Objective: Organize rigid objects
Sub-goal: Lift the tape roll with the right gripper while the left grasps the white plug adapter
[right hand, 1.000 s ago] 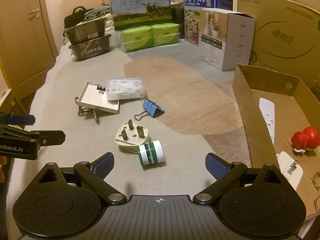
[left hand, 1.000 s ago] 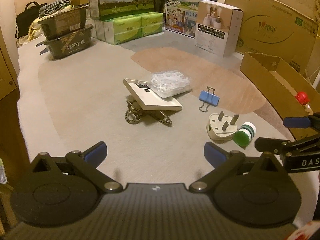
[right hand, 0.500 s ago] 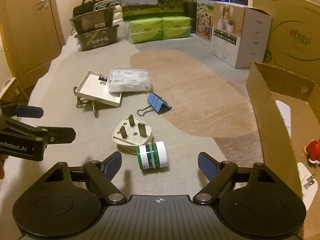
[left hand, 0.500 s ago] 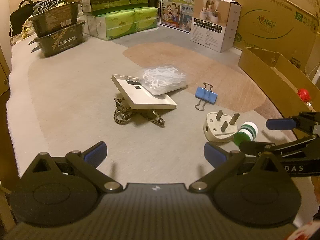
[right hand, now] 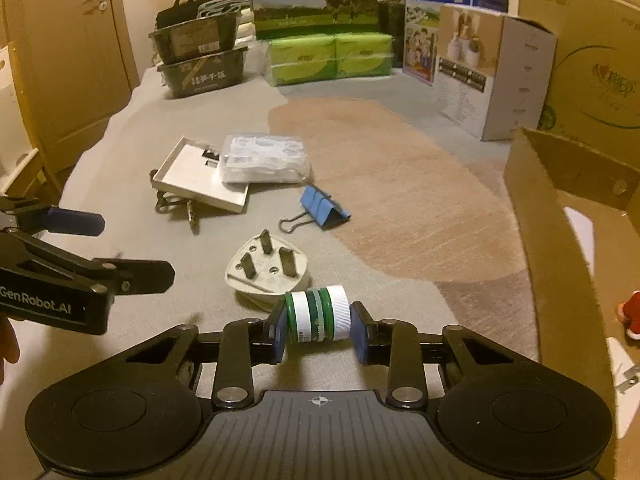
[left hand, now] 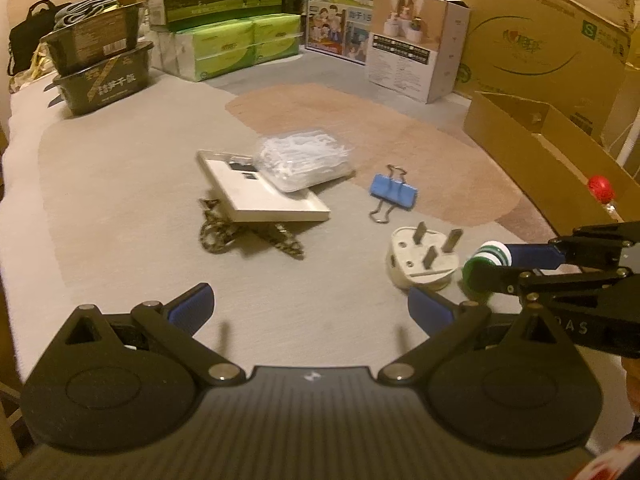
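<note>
Your right gripper (right hand: 318, 330) was wide open a second ago with the jar (right hand: 318, 314) lying free ahead of it; now its blue pads (right hand: 280, 330) press on both ends of that jar, one on the green base and one on the white cap. You have the jar lying on its side, just beside the white plug (right hand: 267, 270), which sits prongs up on the bed cover (right hand: 120, 152) near its front edge. From the left wrist view the jar (left hand: 486, 266) shows pinched at the tip of your right gripper (left hand: 500, 264).

Your left gripper (left hand: 310, 306) has its jaws spread wide with nothing between them, over bare cover toward the front edge.

Farther in, toward the middle, lies the blue clip (right hand: 322, 210). Left of it a flat white box (right hand: 200, 180) rests on a patterned strap (left hand: 240, 236), with a clear bag (right hand: 264, 158) lying on the box's far corner. A cardboard box (right hand: 532, 208) stands along the right edge.
</note>
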The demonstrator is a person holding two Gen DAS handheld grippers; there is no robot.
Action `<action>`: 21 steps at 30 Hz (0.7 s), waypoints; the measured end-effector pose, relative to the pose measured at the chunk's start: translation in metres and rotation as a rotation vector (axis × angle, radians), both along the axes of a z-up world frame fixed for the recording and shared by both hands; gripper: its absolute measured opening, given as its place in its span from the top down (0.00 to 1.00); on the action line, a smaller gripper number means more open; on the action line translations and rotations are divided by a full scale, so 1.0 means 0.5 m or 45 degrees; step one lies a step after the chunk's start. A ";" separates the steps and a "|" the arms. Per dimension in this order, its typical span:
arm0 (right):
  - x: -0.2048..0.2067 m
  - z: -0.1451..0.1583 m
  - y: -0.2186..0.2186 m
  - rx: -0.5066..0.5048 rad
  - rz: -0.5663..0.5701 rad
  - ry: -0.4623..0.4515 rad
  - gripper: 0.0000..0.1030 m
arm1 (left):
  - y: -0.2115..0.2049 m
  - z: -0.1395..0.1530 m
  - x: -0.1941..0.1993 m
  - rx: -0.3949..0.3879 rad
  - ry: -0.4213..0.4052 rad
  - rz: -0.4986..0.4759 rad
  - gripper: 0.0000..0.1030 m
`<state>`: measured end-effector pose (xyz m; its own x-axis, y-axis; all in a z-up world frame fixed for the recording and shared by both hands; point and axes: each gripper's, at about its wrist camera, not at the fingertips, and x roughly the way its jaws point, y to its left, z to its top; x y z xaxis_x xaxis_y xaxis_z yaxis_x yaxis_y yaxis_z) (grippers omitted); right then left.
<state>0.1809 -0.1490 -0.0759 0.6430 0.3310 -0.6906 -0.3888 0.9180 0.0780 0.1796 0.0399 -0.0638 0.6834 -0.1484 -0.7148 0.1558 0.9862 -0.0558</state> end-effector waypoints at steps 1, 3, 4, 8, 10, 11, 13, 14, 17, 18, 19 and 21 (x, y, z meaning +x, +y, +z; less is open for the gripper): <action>-0.002 0.003 -0.004 0.000 -0.011 -0.005 0.69 | -0.006 0.000 0.001 -0.004 -0.003 -0.008 0.01; -0.006 0.010 -0.013 -0.007 -0.046 -0.021 0.69 | -0.021 -0.001 0.003 -0.010 -0.009 -0.025 0.01; -0.007 0.015 -0.019 -0.007 -0.065 -0.029 0.69 | -0.031 -0.001 0.004 -0.019 -0.013 -0.038 0.01; -0.009 0.031 -0.049 -0.001 -0.122 -0.052 0.69 | -0.068 -0.003 0.014 -0.041 -0.028 -0.073 0.01; -0.007 0.039 -0.061 0.001 -0.141 -0.064 0.69 | -0.088 -0.007 0.021 -0.040 -0.040 -0.079 0.01; -0.006 0.043 -0.068 0.003 -0.153 -0.072 0.69 | -0.095 -0.010 0.025 -0.040 -0.043 -0.081 0.02; -0.005 0.049 -0.081 0.010 -0.169 -0.082 0.69 | -0.112 -0.016 0.035 -0.044 -0.044 -0.083 0.06; -0.004 0.052 -0.087 0.014 -0.176 -0.085 0.69 | -0.120 -0.018 0.039 -0.043 -0.043 -0.083 0.07; -0.001 0.056 -0.099 0.019 -0.186 -0.093 0.69 | -0.141 -0.029 0.054 -0.032 -0.038 -0.077 0.12; 0.000 0.056 -0.102 0.020 -0.189 -0.094 0.69 | -0.147 -0.032 0.058 -0.023 -0.034 -0.078 0.13; 0.002 0.055 -0.106 0.021 -0.194 -0.095 0.69 | -0.154 -0.035 0.061 -0.014 -0.031 -0.076 0.14; 0.004 0.053 -0.114 0.026 -0.205 -0.094 0.69 | -0.162 -0.041 0.067 -0.002 -0.030 -0.062 0.19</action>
<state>0.1828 -0.2059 -0.0493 0.7376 0.2329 -0.6338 -0.2421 0.9674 0.0738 0.2130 -0.0412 -0.0841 0.6919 -0.1826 -0.6985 0.2047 0.9774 -0.0527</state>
